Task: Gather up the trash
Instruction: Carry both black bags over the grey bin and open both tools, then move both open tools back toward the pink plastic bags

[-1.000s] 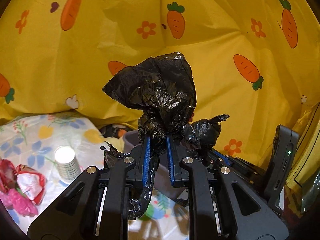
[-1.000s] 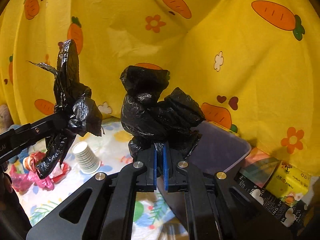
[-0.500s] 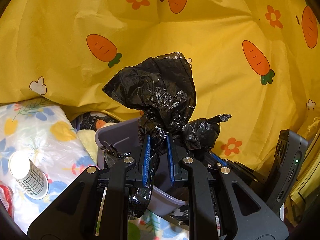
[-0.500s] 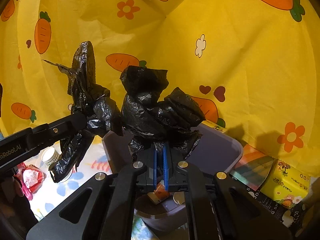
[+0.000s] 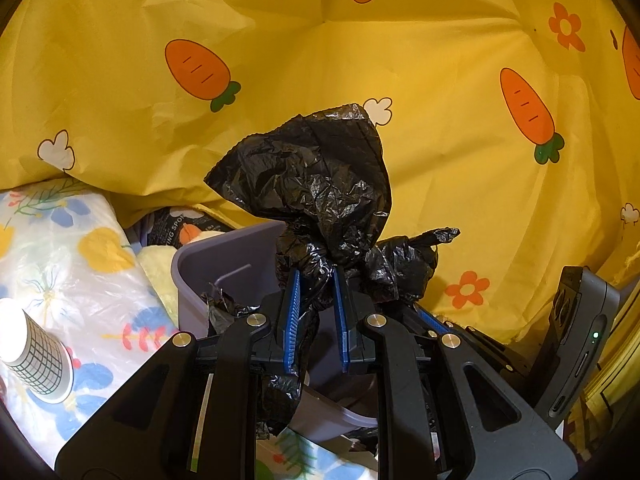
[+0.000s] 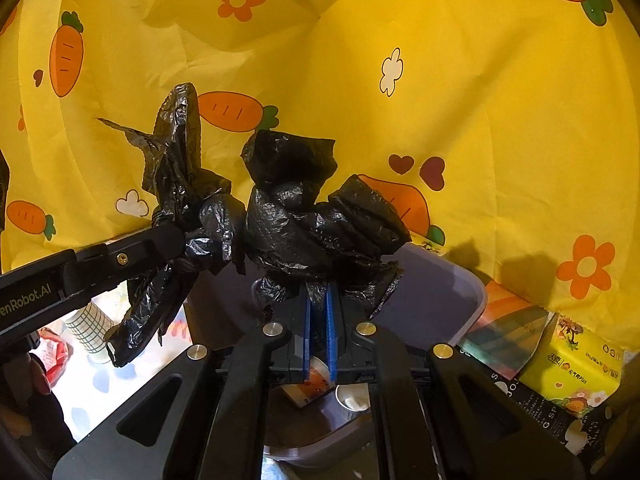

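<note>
Yellow carrot-print cloth [image 5: 320, 60] fills the whole backdrop, draped down behind everything. Below it, the flowered tablecloth [image 5: 72, 272] on the left, and a purple bin [image 6: 448, 292] sitting on it, right under both tools. There's rubbish already in the bin, a small cup and a scrap of packet visible at the bottom.

Now the black bag [image 5: 316, 188], that's the thing to watch. It's stretched across above the bin, each end bunched in a tool. The left gripper [image 5: 316, 316] is clenched on one bunch: the plastic is wedged between the blue pads, a crumpled plume standing up above the tips and a tail hanging down below them, over the near rim of the bin. The right gripper [image 6: 318, 312] is clamped tight on the other bunch, blue pads almost meeting with film pinched between, the wad puffing up just past the fingertips above the bin's mouth. From the right-hand camera, the left tool comes in from the side with its clump right beside the right one, the two wads touching.

Smaller bits: a checked paper cup [image 5: 36, 352] stands on the tablecloth to the left, and a yellow tissue pack [image 6: 576, 376] lies right of the bin.
</note>
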The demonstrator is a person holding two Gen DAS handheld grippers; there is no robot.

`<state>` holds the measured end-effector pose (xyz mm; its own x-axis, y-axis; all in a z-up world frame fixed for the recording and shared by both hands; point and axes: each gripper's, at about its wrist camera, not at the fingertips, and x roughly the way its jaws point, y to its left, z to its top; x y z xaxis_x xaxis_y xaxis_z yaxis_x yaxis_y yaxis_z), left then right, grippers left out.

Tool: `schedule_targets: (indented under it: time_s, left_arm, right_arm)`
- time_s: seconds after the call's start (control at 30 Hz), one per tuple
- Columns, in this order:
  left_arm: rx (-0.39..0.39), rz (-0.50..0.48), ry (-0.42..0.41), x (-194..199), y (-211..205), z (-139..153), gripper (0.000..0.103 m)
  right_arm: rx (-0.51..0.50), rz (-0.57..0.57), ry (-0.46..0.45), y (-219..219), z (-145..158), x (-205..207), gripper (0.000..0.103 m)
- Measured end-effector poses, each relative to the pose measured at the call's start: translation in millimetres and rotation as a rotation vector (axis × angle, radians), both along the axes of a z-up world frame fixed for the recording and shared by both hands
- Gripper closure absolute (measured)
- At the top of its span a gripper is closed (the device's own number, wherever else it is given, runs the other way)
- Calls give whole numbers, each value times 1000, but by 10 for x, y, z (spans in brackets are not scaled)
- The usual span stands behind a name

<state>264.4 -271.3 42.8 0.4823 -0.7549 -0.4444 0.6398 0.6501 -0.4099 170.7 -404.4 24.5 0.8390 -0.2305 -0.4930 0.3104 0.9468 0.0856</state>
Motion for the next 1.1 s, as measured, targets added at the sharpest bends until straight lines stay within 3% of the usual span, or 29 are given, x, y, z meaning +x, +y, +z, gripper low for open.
schedule_targets:
  time_s: [0.3, 0.37, 0.4, 0.43, 0.53, 0.77, 1.1]
  left_arm:
    - [6, -24, 19, 31, -63, -49, 83]
    - [12, -26, 19, 38, -58, -62, 65]
    - [20, -12, 12, 32, -41, -64, 40]
    - [20, 19, -2, 18, -2, -60, 27]
    - [14, 87, -20, 1, 134, -39, 15]
    - [45, 190, -46, -104, 465, -29, 10]
    - [116, 309, -106, -470, 985, -59, 10]
  right_arm:
    - [-7, -10, 13, 4, -58, 50, 93]
    - [-9, -11, 13, 7, -72, 48, 75]
    - [-8, -10, 11, 6, -74, 46, 70]
    - [-8, -11, 10, 4, -78, 43, 62]
    - [-12, -17, 12, 17, -88, 25, 53]
    - [-26, -36, 8, 89, -117, -52, 36]
    - [-64, -22, -44, 330, -21, -333, 24]
